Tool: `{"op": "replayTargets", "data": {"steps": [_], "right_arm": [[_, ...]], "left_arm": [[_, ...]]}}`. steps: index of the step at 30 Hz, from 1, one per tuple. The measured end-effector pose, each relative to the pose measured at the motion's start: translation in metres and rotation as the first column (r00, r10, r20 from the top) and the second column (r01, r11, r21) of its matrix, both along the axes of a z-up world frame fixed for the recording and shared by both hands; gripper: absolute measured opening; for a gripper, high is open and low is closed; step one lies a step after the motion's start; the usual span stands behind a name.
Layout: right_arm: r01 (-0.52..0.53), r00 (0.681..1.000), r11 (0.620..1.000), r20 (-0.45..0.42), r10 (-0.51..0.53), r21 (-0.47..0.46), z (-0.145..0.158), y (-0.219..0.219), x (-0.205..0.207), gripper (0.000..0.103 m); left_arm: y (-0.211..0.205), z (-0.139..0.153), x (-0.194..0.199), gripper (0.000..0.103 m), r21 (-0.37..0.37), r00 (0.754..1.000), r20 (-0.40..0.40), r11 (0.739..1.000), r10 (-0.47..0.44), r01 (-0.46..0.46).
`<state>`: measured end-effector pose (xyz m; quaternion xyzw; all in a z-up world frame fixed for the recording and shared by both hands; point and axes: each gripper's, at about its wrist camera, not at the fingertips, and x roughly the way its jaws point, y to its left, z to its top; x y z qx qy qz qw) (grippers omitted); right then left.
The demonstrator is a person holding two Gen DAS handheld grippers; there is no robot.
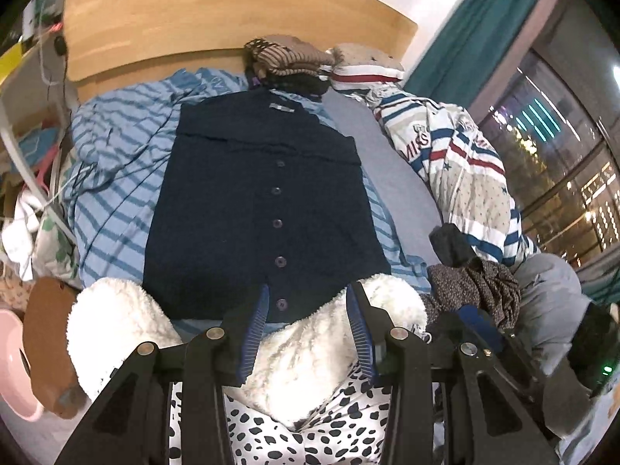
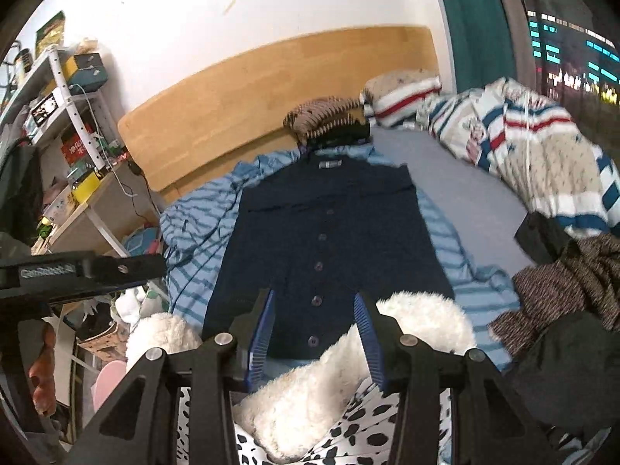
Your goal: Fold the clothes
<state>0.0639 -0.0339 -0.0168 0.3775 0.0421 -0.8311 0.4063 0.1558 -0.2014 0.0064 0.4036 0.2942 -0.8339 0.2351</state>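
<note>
Scanning from the left, I see a shelf unit [image 2: 73,124] crowded with boxes beside the bed, then a rumpled blue striped sheet [image 1: 116,178] spread over the mattress in front of a wooden headboard [image 1: 217,19]. On that sheet lies the navy cardigan [image 1: 255,209], flat and face up, collar toward the headboard with a small grey label at the neck. Its sleeves look folded in across the chest, giving it a neat rectangular outline, and a row of dark buttons runs down the centre to the hem nearest me. My left tool [image 1: 308,306] hangs just above that hem with its blue-padded fingers spread apart and nothing between them. My right tool [image 2: 314,310] sits likewise over the lower buttons, fingers parted and empty. Below both tools I see white fleece cuffs [image 1: 317,352] and spotted fabric. Behind the collar sits a stack of folded clothes [image 1: 290,60]. Further right come a bare grey sheet [image 1: 391,178], a striped quilt [image 1: 461,162] bunched up, and a heap of dark speckled garments [image 1: 476,283] near the window.
</note>
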Motion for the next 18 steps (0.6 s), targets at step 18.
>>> {"op": "replayTargets", "data": {"steps": [18], "right_arm": [[0.009, 0.998, 1.000, -0.069, -0.011, -0.029, 0.013, 0.014, 0.006, 0.051]], "left_arm": [[0.024, 0.005, -0.007, 0.043, 0.002, 0.998, -0.017, 0.998, -0.061, 0.061]]}}
